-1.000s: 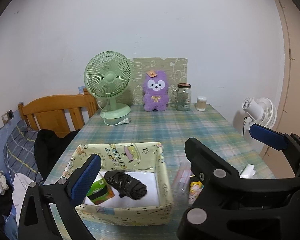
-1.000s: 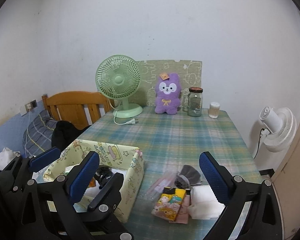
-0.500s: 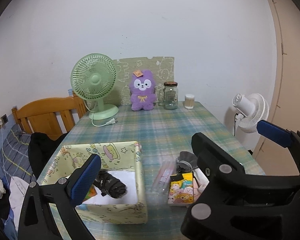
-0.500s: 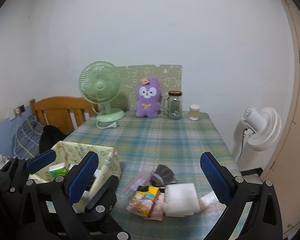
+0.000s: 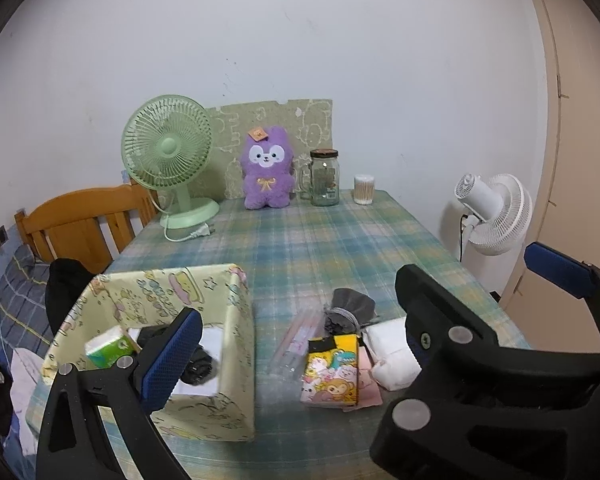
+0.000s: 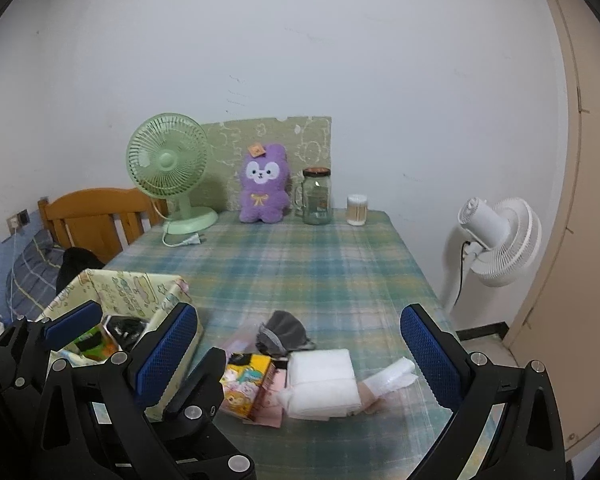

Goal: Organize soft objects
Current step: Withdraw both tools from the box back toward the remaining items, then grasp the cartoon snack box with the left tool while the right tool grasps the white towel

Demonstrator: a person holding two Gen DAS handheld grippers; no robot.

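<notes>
Both grippers hover released above the near edge of the plaid-clothed bench (image 6: 300, 264), holding nothing. The left gripper (image 5: 364, 320) has its jaws spread wide, as does the right gripper (image 6: 300, 356). A yellow cartoon-printed fabric box (image 5: 204, 408) stands at the near left corner, holding a green tissue pack (image 5: 108, 346) and a black bundle (image 5: 198, 364). Just right of the box lie a dark grey pouch (image 6: 282, 330), a colourful cartoon packet (image 6: 246, 384) and a white folded cloth (image 6: 324, 384), clustered together. A purple plush toy (image 6: 263, 190) sits at the far edge.
</notes>
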